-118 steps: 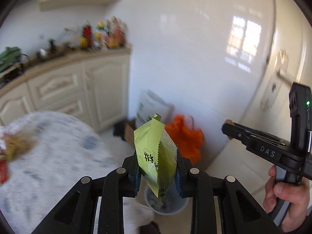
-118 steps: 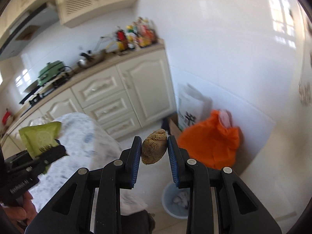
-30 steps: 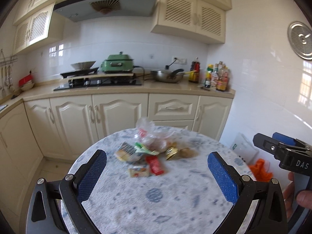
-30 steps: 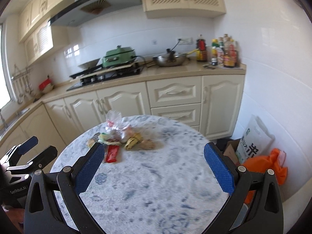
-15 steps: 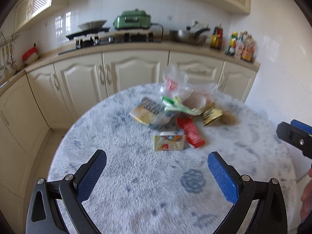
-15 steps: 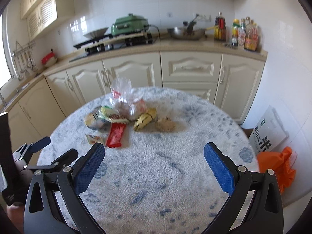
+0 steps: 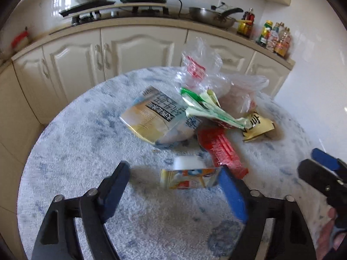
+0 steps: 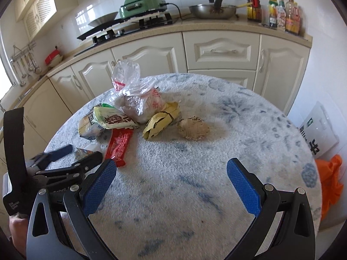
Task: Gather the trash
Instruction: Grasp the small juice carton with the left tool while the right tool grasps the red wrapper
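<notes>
**Left wrist view: jaws frame a small carton on the kitchen table**

Your left gripper (image 7: pixel 173 178) stands wide open around the small yellow-and-white crumpled carton (image 7: pixel 188 176), its right pad touching the carton's edge. The carton lies on the round, blue-mottled white table (image 7: pixel 82 138), just beside the flat red plastic wrapper (image 7: pixel 221 149). Centre the carton between the pads before you squeeze, and keep the wrapper outside the jaws. Your right gripper (image 8: pixel 173 184), also spread wide and empty, hangs over bare tabletop, short of the crumpled brown paper ball (image 8: pixel 193 128).
</notes>
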Demonstrator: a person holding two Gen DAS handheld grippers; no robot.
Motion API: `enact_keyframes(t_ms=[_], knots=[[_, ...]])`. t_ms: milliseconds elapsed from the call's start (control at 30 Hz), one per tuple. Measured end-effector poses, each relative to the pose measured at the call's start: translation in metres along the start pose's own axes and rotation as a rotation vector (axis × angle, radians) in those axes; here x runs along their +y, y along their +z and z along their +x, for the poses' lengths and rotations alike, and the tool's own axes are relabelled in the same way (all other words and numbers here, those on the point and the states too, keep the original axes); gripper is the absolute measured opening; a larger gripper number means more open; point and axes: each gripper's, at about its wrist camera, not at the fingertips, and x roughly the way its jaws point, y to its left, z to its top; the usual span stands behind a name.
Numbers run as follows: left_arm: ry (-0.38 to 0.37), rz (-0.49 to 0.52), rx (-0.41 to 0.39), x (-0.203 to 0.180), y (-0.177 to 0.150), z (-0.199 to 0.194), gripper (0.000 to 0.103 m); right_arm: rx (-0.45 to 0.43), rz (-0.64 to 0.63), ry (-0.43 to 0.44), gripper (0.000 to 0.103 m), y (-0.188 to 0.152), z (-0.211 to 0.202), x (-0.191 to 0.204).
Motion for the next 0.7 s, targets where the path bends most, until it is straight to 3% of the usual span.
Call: enact_keyframes(t_ms=[33,100,333,467,600,667,700], knots=[[-0.026,-0.002,-0.003,0.002,0.003,0.001,0.061,0.001,-0.005,0.004,0.103,0.000,0.002,0.003],[-0.003,0.001,-0.005,0.008,0.008,0.004,0.040,0.008,-0.023,0.005,0.103,0.001,0.005,0.010],[0.000,-0.012,-0.033,0.038,0.007,-0.005,0.040,0.052,-0.092,0.020,0.102,0.001,0.026,0.045],[0.022,-0.023,-0.054,0.048,-0.002,-0.017,0.040,0.072,-0.138,0.027,0.094,0.002,0.044,0.068],[0.017,-0.038,-0.059,0.053,-0.014,-0.022,0.040,0.107,-0.191,-0.014,0.063,0.004,0.072,0.087],[0.012,-0.042,-0.066,0.055,-0.022,-0.030,0.040,0.079,-0.227,-0.038,0.054,0.003,0.072,0.094],[0.011,-0.043,-0.071,0.052,-0.030,-0.037,0.040,0.086,-0.224,-0.016,0.038,0.002,0.071,0.095]])
